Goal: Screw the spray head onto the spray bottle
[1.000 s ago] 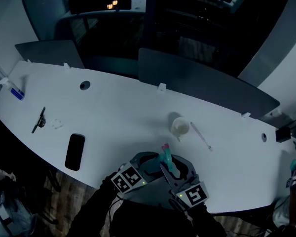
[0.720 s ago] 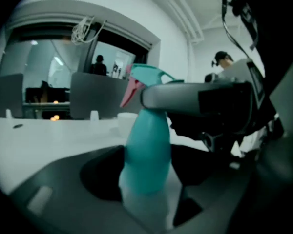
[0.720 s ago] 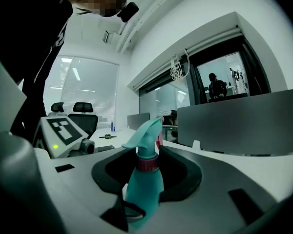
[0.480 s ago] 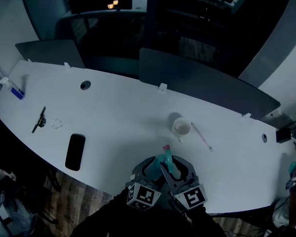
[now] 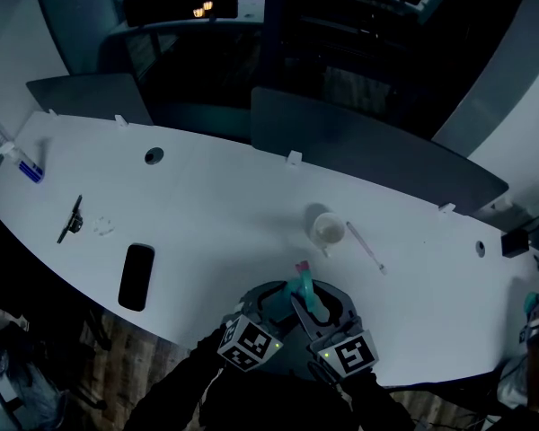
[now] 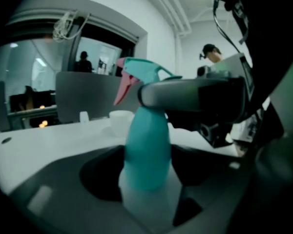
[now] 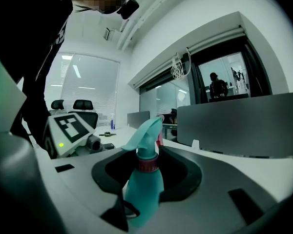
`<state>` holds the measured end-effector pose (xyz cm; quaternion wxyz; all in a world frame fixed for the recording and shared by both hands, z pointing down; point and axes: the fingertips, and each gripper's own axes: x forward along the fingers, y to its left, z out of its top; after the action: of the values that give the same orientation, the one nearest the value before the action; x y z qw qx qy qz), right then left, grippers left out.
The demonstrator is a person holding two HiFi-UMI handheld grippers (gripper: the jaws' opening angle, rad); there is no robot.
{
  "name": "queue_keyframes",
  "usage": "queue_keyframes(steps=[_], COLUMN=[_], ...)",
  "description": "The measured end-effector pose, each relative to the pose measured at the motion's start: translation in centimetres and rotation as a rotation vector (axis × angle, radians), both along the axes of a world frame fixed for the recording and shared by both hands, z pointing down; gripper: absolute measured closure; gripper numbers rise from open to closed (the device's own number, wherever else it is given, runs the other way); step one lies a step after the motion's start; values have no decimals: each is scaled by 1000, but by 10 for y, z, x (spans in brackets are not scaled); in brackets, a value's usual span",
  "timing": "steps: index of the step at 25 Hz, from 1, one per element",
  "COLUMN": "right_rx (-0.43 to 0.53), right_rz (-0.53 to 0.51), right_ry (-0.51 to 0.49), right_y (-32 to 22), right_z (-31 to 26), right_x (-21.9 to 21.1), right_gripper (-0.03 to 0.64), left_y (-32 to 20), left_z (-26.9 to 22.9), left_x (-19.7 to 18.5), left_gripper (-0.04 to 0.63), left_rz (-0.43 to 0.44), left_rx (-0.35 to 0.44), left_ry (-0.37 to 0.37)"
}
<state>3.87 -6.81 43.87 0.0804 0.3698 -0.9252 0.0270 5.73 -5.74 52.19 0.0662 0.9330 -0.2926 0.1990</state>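
Far left on my white tabletop (image 5: 234, 205) lies a small bottle with a blue band (image 5: 24, 163). Then come a black tool (image 5: 70, 218) and a dark phone (image 5: 136, 277) lying flat. Down at the near edge, close to me, my left tongs (image 5: 278, 299) are closed on the lower body of the spray bottle (image 5: 304, 294). It is teal above and pale below, and it stands upright between the two pads, off the tabletop. The spray head (image 6: 146, 69) sits on top with its pink nozzle pointing away from me. My right tongs (image 5: 325, 306) pinch the same bottle higher up, round the neck at the pink collar (image 7: 147, 165) just under the head. Beyond them stands a white cup (image 5: 327, 231), with a thin pale stick (image 5: 366, 248) lying just to its right.
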Motion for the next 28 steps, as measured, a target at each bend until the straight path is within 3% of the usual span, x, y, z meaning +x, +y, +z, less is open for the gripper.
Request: queue_keyframes(steps=[3,5,9,13,14,16,21,26,28], right_rx=[-2,-2,-3,-4,-2,-1,5,24,6], right_rz=[12,18,13,6,7,9,-2,6,16], right_ry=[3,2,8,7,8,8,24,25,-11], right_y=[2,2,1,0,1,1,3,2,3], right_z=[0,0,1,0,0,0,1,-1,-1], right_x=[0,0,0,1,1,1,0,-1,0], right_gripper=[483,483,482,483,483,483,483,483,450], left_y=[2,3,3,0,1,3,4,2,1], left_z=[-1,-1,0,7,8,9,11,4,-2], left_x=[0,1,-2,0,2,3,2,1,1], left_gripper=[287,284,270,244,271,275,271,267,225], left_rz=[-234,-286,-161,40,72,68,-57,-73,-75], left_rx=[41,58,95,27,31,60,100,88,89], left_ry=[12,3,-32,-37,-50,-68,-35,-1,32])
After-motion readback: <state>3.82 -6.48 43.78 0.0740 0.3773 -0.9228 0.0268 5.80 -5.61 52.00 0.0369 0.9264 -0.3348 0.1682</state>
